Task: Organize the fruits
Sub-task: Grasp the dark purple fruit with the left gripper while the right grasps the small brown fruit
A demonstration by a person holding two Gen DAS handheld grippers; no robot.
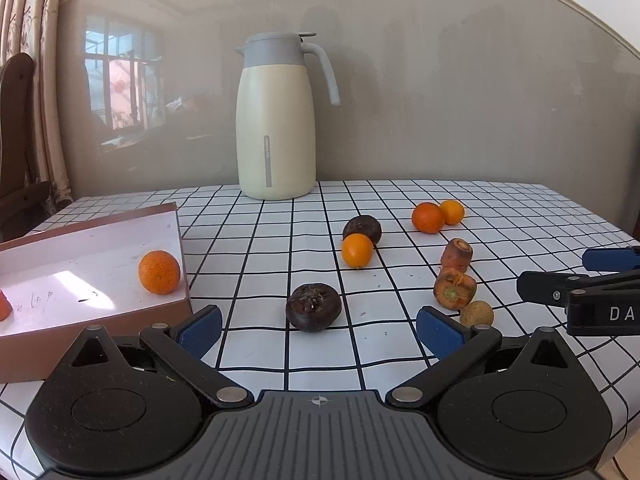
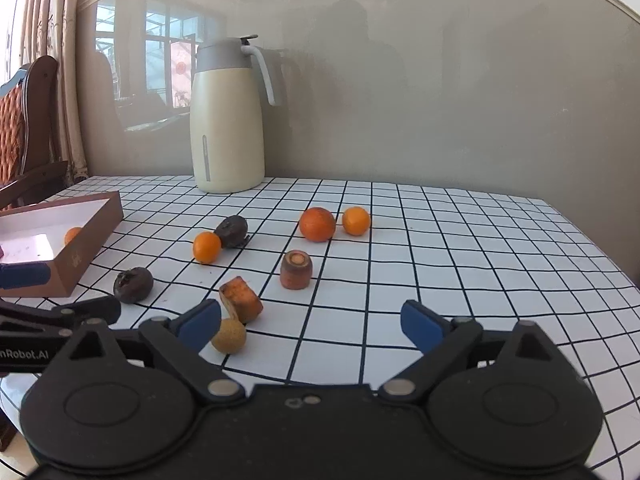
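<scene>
resting on the grid-patterned counter (image 1: pixel 400 200), loose fruit lies scattered: two dark round fruits (image 1: pixel 313 307), several oranges (image 1: pixel 357 250), two cut orange chunks (image 1: pixel 455 290) and a small tan fruit (image 1: pixel 477 314). one orange (image 1: pixel 159 272) sits inside the brown box (image 1: pixel 100 332) at left. left gripper (image 1: pixel 319 330): jaws wide apart, empty. right gripper (image 2: pixel 311 326): jaws wide apart, empty, tan fruit just beside its left finger. cream jug (image 1: pixel 276 120) at rear.
</scene>
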